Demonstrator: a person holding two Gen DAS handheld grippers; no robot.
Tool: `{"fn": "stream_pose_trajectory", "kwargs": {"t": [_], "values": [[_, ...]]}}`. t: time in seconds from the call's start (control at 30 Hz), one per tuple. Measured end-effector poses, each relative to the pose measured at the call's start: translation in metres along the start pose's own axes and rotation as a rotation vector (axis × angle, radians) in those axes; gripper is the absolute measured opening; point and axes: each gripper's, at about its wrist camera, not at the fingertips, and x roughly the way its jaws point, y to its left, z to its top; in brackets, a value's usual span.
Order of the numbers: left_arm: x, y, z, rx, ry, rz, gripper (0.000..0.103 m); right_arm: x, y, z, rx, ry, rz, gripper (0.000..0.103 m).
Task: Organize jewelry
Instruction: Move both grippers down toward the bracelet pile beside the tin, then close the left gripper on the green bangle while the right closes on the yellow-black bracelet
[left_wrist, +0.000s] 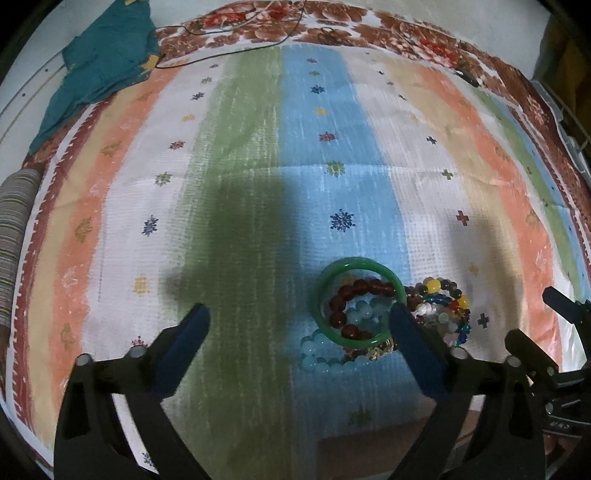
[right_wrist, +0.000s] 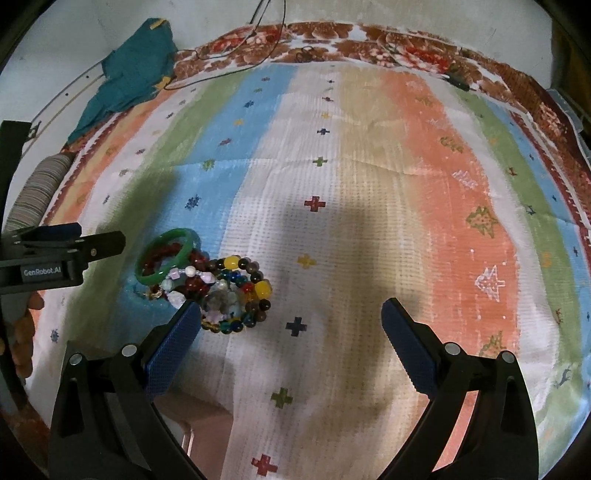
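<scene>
Jewelry lies in one small heap near the front edge of the surface, on a striped woven cloth (left_wrist: 258, 155) with small cross and flower motifs. Closest to that edge is a pale blue beaded bracelet (left_wrist: 325, 360), partly under a smooth green bangle (left_wrist: 354, 301) that rests tilted on the pile. Inside the bangle's ring curls a dark red beaded bracelet (left_wrist: 345, 310). Just beside the bangle, touching it, sits a stack of multicoloured beaded bracelets (right_wrist: 236, 291) with yellow, blue and brown beads.

The left gripper (left_wrist: 299, 321) hangs over the green and blue stripes with its blue-padded fingers (left_wrist: 184, 343) wide apart and nothing between them; one fingertip overlaps the bangle's edge in the left wrist view, and contact cannot be told. The right gripper (right_wrist: 288, 317) also stands wide and empty, one of its fingers (right_wrist: 177, 339) just beside the multicoloured stack.

Farther back the cloth is bare. At the far left corner lies a crumpled teal fabric (left_wrist: 103, 62), and a thin black cable (left_wrist: 236, 44) trails along the far edge over a brown floral border (left_wrist: 369, 29).
</scene>
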Motion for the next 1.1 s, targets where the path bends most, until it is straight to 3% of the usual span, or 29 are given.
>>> {"fn": "stream_pose_trajectory", "kwargs": {"t": [0.27,0.37,0.47,0.73,0.9,1.1], "values": [[0.015,0.003,0.003,0.004,0.036,-0.005,0.072,0.017,0.003,0.008,0.009,0.022,0.001,0.099],[0.02,0.004,0.004,0.004,0.044,0.003,0.07,0.022,0.006,0.01,0.003,0.031,-0.005,0.099],[0.025,0.003,0.004,0.011,0.057,0.009,0.069,0.028,0.007,0.011,0.0,0.045,-0.007,0.088],[0.041,0.004,0.004,0.021,0.091,0.038,0.067,0.041,0.006,0.015,0.031,0.07,0.008,0.088],[0.045,0.007,0.005,0.025,0.093,0.045,0.065,0.052,0.004,0.016,0.028,0.091,-0.019,0.074],[0.058,0.009,0.003,0.043,0.122,0.058,0.062,0.063,0.003,0.014,0.022,0.104,-0.038,0.069]]}}
